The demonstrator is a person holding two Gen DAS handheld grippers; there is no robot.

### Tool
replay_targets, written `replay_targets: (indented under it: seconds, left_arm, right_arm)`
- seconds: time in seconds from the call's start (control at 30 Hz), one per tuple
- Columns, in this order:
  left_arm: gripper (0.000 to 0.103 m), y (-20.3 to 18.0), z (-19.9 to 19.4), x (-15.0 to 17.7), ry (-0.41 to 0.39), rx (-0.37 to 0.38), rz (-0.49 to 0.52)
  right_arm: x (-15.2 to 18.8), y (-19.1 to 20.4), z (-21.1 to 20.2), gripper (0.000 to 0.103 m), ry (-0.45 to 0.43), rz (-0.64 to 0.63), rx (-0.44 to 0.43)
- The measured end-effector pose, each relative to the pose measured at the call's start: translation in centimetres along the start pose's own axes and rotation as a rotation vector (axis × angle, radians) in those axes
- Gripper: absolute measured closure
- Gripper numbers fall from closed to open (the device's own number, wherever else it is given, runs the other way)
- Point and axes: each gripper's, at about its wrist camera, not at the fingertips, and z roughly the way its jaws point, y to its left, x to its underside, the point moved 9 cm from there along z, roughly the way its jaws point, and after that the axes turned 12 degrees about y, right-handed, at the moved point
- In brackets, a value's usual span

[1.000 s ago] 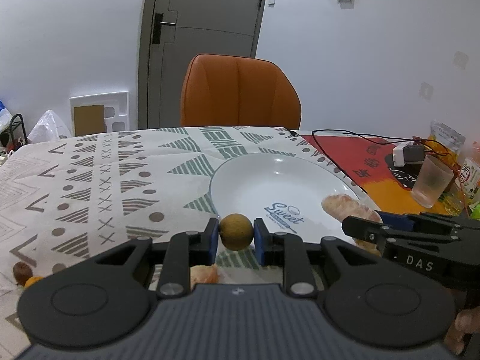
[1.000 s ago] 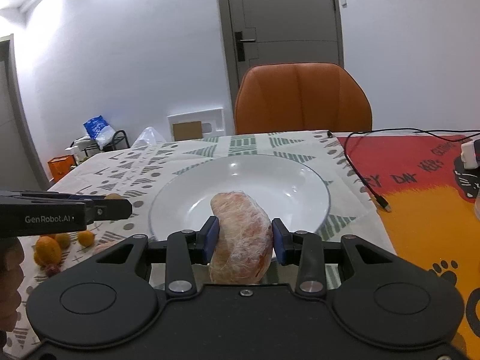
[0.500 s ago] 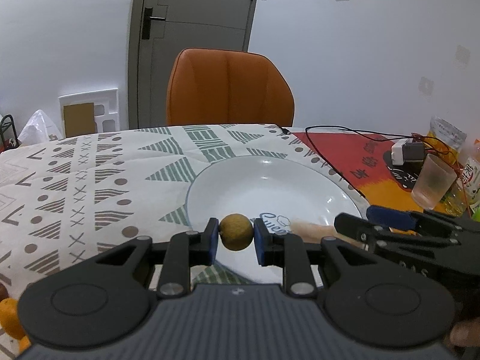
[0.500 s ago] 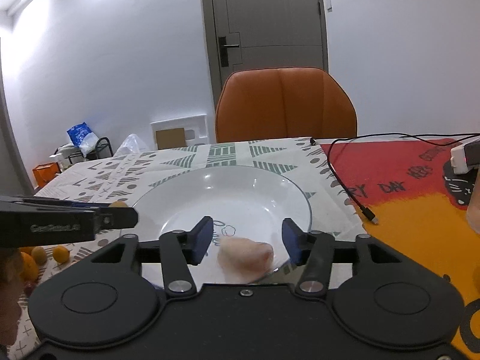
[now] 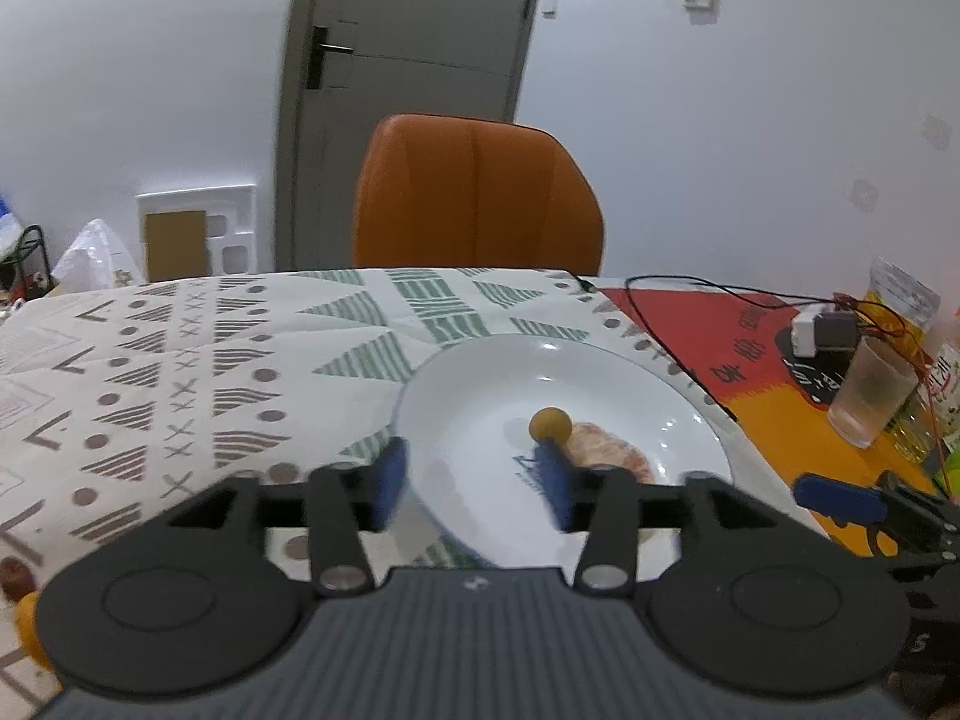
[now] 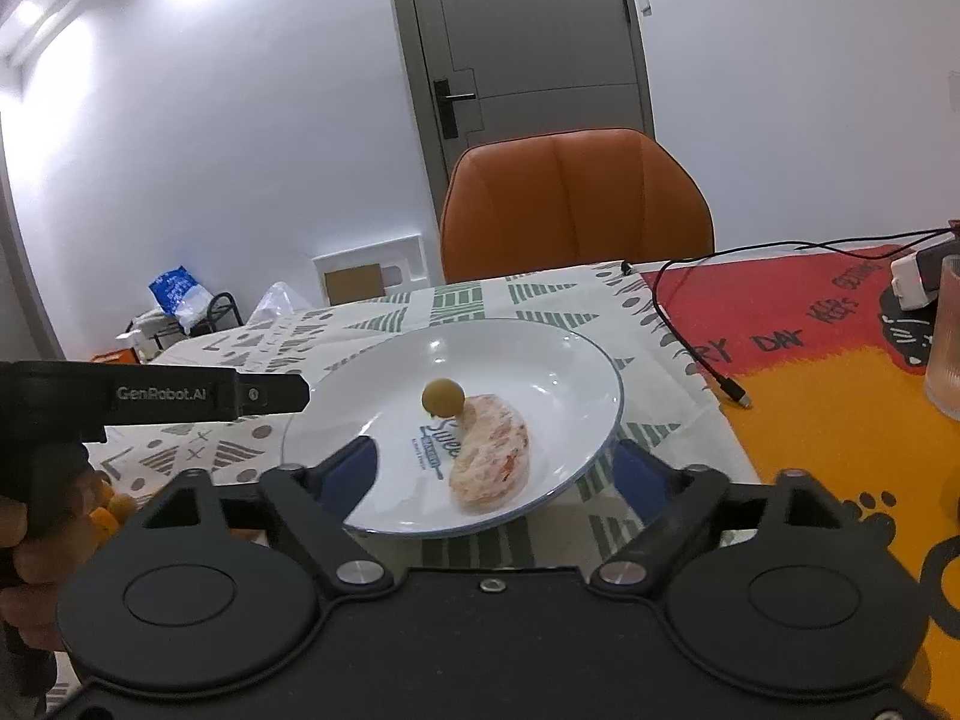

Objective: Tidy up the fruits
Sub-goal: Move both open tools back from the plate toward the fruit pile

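A white plate (image 5: pixel 678 414) (image 6: pixel 576 360) lies on the patterned tablecloth. On it rest a small round tan fruit (image 5: pixel 549 424) (image 6: pixel 442 396) and a pale pink peeled fruit segment (image 5: pixel 612 455) (image 6: pixel 492 456), side by side and touching. My left gripper (image 5: pixel 474 483) is open and empty at the plate's near left rim. My right gripper (image 6: pixel 495 474) is open wide and empty, just short of the segment. The left gripper's finger also shows in the right wrist view (image 6: pixel 264 396).
Small orange fruits (image 6: pixel 111 510) (image 5: pixel 27 618) lie on the cloth at the left. A glass (image 5: pixel 870 396) (image 6: pixel 945 348), a black cable (image 6: pixel 690 330) and a charger (image 5: pixel 822 330) sit on the red-orange mat to the right. An orange chair (image 5: pixel 480 192) stands behind the table.
My left gripper opened and let the round fruit go onto the plate. My right gripper, open since half a second ago, drew back from the segment it released on the plate.
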Motion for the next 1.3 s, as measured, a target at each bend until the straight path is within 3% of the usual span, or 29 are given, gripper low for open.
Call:
replay_targets:
  seconds: [0.1, 0.3, 0.8, 1.3]
  left_arm:
    - [0.023, 1.1, -1.0, 0.2, -0.02, -0.018, -0.026]
    - [0.014, 3.5, -3.0, 0.7, -0.039, -0.056, -0.064]
    - [0.012, 8.3, -8.1, 2.3, -0.068, -0.108, -0.115]
    - [0.009, 13.0, -10.4, 5.6, -0.053, -0.162, -0.186]
  right_arm:
    - [0.1, 0.0, -0.3, 0.005, -0.001, 0.026, -0.016]
    - [0.4, 0.8, -0.8, 0.0, 0.002, 0.042, -0.049]
    - [0.7, 4.6, -1.5, 0.0, 0.005, -0.015, -0.091]
    - [1.6, 8.5, -1.5, 0.0, 0.032, -0.066, -0.183]
